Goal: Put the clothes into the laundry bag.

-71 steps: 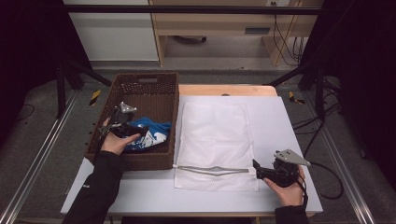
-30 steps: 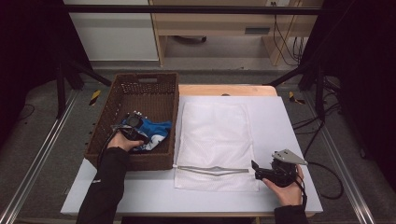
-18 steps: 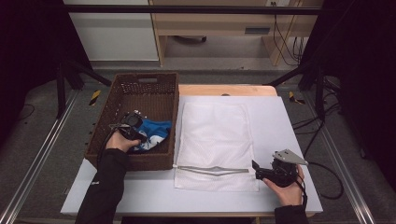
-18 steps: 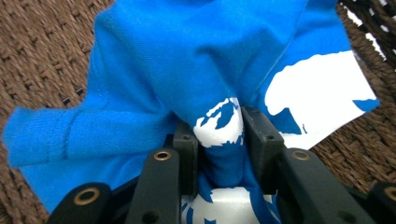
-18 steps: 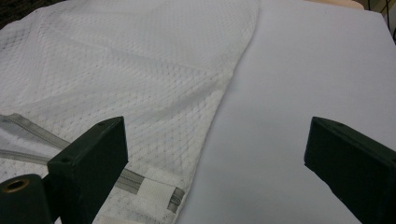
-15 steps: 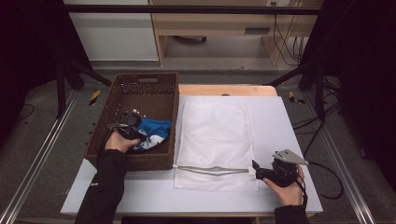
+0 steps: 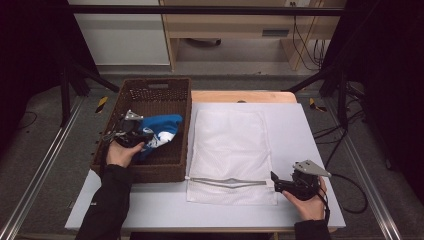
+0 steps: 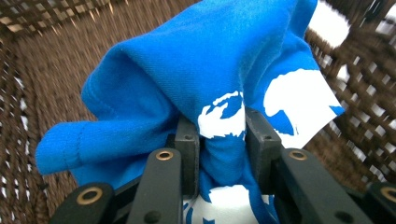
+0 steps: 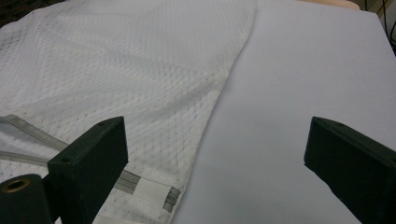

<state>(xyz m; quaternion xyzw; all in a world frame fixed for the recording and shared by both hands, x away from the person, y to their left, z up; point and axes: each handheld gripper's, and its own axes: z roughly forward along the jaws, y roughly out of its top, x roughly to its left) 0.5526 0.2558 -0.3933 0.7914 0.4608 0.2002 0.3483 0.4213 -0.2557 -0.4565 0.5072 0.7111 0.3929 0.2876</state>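
The left tool (image 7: 131,136) is inside the brown wicker basket (image 7: 150,90) at the left of the tabletop (image 7: 300,130), and it has just clamped down on a blue cloth with white print (image 7: 160,131). In the left gripper view the two black jaws pinch a bunched fold of the cloth (image 8: 205,70) between them, with the fabric bulging out above the pads and draping to both sides. The woven wall of the basket (image 8: 37,56) shows behind the cloth. The cloth sits in the middle of the basket, gathered into a heap against the tool, and the person's left hand (image 7: 120,152) grips the tool from the near side, the dark sleeve running down to the front edge of the tabletop.

To the right of the basket, just beside its wall, a white mesh bag (image 7: 230,150) lies flat on the tabletop, its zipped edge (image 7: 227,181) toward the person.

The right tool (image 7: 277,182) rests low at the near right corner of the bag, held by the right hand (image 7: 307,200). Its jaws stand wide apart with nothing between them. In the right gripper view one jaw hangs over the mesh bag (image 9: 116,70) near the end of the zip (image 9: 149,189), and the other over the bare tabletop (image 9: 299,70).
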